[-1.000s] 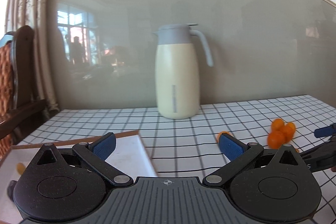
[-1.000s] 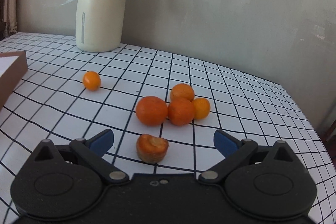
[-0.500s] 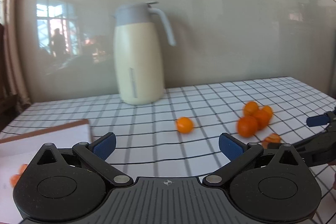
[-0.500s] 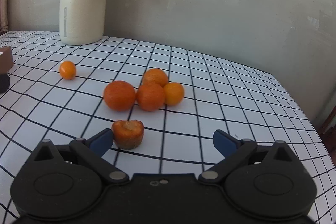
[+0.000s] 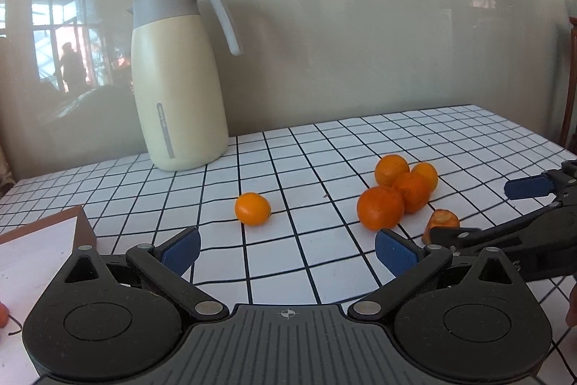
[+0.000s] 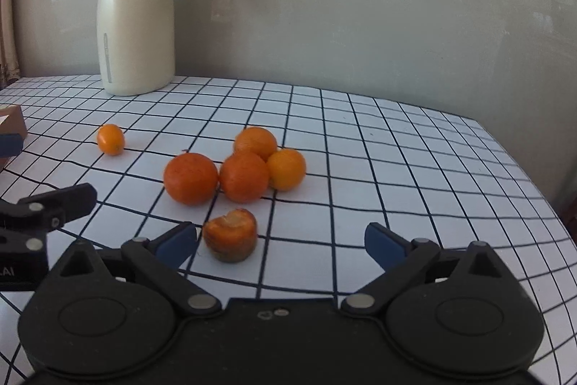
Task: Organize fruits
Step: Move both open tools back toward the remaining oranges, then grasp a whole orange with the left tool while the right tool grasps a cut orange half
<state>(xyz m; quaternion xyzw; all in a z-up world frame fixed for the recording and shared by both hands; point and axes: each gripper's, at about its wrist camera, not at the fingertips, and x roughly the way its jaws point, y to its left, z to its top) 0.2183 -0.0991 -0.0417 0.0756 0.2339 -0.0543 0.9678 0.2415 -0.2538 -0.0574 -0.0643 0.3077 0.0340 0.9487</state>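
1. The fruit is all on the checked tablecloth (image 6: 396, 139). A cluster of four oranges (image 6: 243, 175) sits touching each other mid-table, a cut orange half (image 6: 230, 235) lies just in front of them, and one small loose orange (image 6: 110, 139) sits off on its own toward the jug side.

2. My right gripper (image 6: 279, 242) is spread wide with nothing in it, and the cut half sits just beside its left finger, not centred between the two.

3. What changed: over the last second I've swung the left gripper (image 5: 286, 249) away from the tray (image 5: 39, 240) and round toward the fruit. A second ago its camera mostly saw the tray and only a sliver of orange; now the loose orange (image 5: 252, 208) and the whole cluster (image 5: 396, 193) are in plain view ahead of it. It's also wide open and empty.

4. The right view drifted too, so the half went from dead centre to hugging the left finger. I'd nudge sideways before closing or it'll probably just get pushed.

5. My read is that both hands are lined up for a pick, left on the loose orange and right on the half.

6. There's a bit of fruit (image 5: 3, 314) at the tray's edge, so that's presumably the drop spot. Most of the sorting is left to do.

7. The cream thermos jug (image 5: 176, 78) stands at the back by the wall, well clear.
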